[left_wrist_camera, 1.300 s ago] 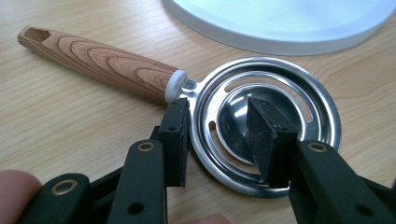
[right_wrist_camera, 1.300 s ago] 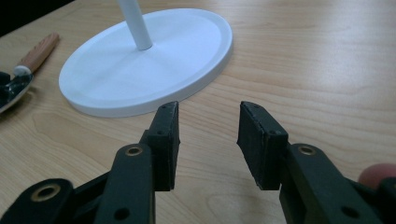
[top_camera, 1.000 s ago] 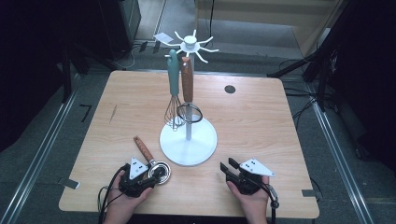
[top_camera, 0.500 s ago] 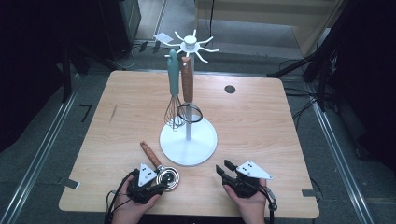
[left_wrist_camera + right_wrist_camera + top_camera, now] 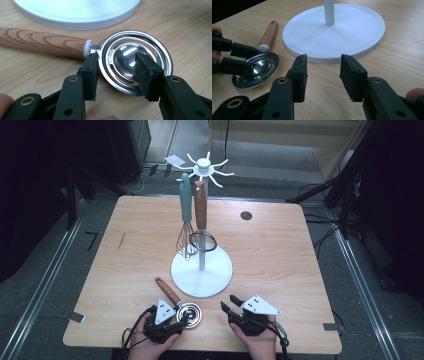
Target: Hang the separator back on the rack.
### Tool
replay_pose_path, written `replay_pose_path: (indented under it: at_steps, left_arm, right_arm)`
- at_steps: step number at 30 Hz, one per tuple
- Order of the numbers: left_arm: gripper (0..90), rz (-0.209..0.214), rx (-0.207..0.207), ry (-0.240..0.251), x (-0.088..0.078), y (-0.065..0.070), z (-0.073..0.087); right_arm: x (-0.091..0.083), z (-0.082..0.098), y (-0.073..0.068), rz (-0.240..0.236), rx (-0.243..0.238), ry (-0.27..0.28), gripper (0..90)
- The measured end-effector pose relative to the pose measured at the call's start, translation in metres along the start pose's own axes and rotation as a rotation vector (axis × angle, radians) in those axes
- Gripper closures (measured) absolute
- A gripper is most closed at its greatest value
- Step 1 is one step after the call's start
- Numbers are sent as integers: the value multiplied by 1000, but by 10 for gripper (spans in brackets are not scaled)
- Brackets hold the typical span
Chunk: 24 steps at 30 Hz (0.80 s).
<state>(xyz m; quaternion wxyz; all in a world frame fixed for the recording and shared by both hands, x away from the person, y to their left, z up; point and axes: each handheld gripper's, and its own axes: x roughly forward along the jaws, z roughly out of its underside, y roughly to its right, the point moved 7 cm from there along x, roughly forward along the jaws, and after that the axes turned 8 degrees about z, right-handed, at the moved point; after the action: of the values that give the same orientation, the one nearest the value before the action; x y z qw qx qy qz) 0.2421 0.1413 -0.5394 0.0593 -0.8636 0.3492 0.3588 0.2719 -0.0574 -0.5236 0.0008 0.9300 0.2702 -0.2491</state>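
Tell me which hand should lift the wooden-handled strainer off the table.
Left. Its tool already straddles the strainer head, one pad at the rim, one in the bowl. The right tool has nothing between its pads.

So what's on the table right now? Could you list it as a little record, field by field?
Table: light wooden top
Stand: white utensil rack on a round base, hooks on top
Hanging on it: teal-handled whisk; wood-handled ring utensil
Lying flat: steel egg separator with a wooden handle
Left tongs: around the separator's steel head; grip unclear
Right tongs: open, nothing between them, facing the rack's base
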Motion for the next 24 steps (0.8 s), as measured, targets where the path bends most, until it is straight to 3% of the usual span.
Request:
replay_pose_path:
  at_steps: [7, 11, 15, 20, 24]
  left_arm:
    - [505, 33, 0, 20, 2, 5, -3]
    - [498, 30, -6, 36, -5, -1, -5]
    - [558, 47, -31, 48, -14, -11, -7]
    - [645, 79, -48, 13, -14, -21, -4]
    - [675, 121, -50, -19, -9, -15, -1]
  right_arm:
    - [3, 4, -7, -22, -21, -19, 587]
    - [1, 3, -8, -26, -19, -11, 586]
    - [1, 3, -7, -29, -19, -15, 588]
    - [0, 3, -7, -29, -18, -15, 589]
    - [-1, 3, -8, -28, -21, -12, 591]
